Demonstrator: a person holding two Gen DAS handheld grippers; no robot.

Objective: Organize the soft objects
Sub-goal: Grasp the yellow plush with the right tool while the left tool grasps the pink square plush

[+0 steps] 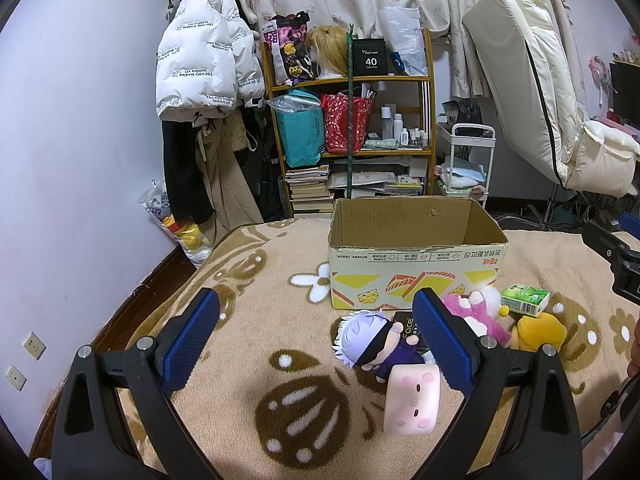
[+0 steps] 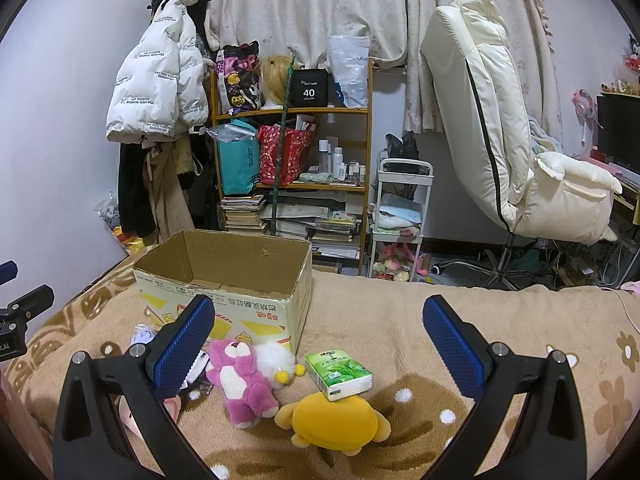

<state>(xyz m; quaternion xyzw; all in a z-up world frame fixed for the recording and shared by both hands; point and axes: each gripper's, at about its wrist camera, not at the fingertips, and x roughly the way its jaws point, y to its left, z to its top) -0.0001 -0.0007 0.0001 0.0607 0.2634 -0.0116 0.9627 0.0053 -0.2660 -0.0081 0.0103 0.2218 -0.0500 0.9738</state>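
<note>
Empty cardboard box beside plush toys

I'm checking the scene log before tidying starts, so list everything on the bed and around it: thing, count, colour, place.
cardboard box: 1, brown with yellow print, open, on the blanket
pink bear plush: 1, pink and white, in front of the box
white fluffy plush: 1, white with yellow feet, beside the pink bear
yellow plush: 1, yellow-orange, nearest the right camera
tissue pack: 1, green and white, resting on the yellow plush's edge
white-haired doll: 1, white hair, purple clothes, lying on the blanket
pink block toy: 1, pale pink, by the doll
blanket: 1, beige and brown
shelf: 1, wooden, by the wall
left gripper: 1, black and blue, jaws open
right gripper: 1, same, jaws open
</note>
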